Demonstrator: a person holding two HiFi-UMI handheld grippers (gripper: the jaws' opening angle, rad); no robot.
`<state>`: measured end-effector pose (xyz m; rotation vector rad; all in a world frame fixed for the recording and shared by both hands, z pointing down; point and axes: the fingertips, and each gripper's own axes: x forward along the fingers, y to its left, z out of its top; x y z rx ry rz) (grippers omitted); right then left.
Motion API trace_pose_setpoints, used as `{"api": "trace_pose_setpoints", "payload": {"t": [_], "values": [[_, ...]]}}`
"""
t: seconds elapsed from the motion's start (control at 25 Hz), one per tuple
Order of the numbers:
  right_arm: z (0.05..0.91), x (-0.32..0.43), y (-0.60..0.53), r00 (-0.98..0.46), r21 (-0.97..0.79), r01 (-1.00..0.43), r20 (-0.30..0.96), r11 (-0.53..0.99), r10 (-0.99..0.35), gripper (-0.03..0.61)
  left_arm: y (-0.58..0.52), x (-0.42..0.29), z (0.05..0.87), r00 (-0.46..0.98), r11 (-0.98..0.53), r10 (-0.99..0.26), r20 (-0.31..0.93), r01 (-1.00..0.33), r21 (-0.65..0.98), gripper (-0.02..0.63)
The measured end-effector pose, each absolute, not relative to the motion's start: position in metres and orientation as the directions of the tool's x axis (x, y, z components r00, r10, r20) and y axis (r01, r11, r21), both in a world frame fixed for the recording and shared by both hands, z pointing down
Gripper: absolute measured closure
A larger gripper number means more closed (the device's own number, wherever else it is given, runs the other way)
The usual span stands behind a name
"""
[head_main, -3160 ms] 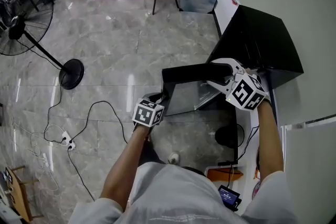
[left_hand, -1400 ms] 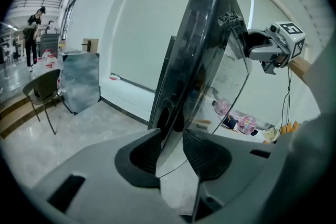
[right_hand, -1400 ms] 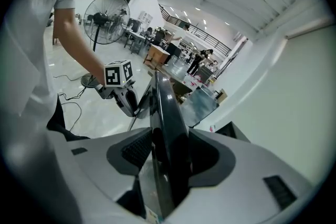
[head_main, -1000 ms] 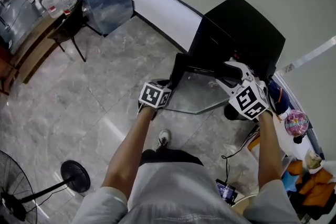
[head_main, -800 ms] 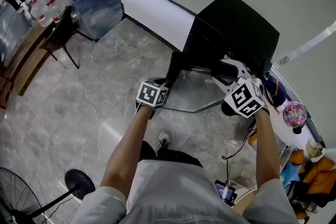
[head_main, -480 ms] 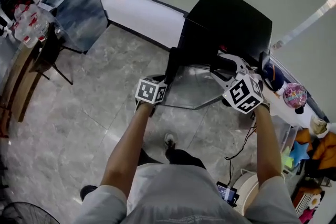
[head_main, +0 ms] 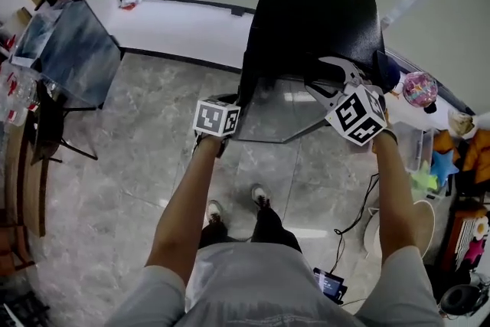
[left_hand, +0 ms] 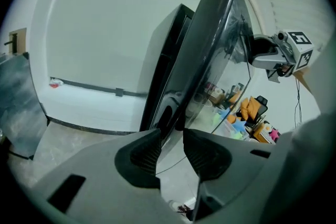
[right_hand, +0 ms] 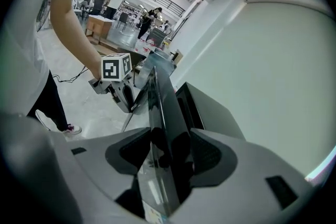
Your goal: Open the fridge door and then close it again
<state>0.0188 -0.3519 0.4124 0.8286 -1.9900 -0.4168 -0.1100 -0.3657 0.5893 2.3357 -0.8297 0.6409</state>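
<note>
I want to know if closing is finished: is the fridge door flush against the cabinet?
No, the fridge door stands ajar, with a gap between it and the cabinet.

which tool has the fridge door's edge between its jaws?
The right tool: the edge of the fridge door runs between its jaws, which have just been opening. The left tool shows only floor in its gap.
</note>
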Motion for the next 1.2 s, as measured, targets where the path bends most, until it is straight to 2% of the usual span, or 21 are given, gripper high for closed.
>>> {"api": "trace_pose_setpoints", "payload": {"t": [0.52, 0.8, 1.0, 1.12, 1.2], "values": [[0.416, 0.033, -0.384, -0.244, 0.627, -0.461, 0.591, 0.628, -0.769, 0.341, -0.416, -0.093, 0.591, 0.724, -0.7, -0.351, 0.593, -0.624, 0.347, 0.499], [0.417, 0.037, -0.392, -0.238, 0.621, -0.472, 0.594, 0.626, -0.768, 0.339, -0.426, -0.088, 0.593, 0.732, -0.713, -0.335, 0.594, -0.609, 0.348, 0.495], [0.417, 0.038, -0.389, -0.243, 0.62, -0.474, 0.59, 0.625, -0.77, 0.339, -0.419, -0.098, 0.594, 0.669, -0.667, -0.365, 0.647, -0.673, 0.32, 0.492], [0.411, 0.035, -0.385, -0.255, 0.647, -0.48, 0.543, 0.592, -0.8, 0.339, -0.405, -0.105, 0.584, 0.682, -0.703, -0.353, 0.641, -0.645, 0.3, 0.492], [0.402, 0.035, -0.376, -0.261, 0.641, -0.549, 0.477, 0.536, -0.839, 0.341, -0.397, -0.111, 0.571, 0.708, -0.738, -0.353, 0.611, -0.612, 0.283, 0.494]]}}
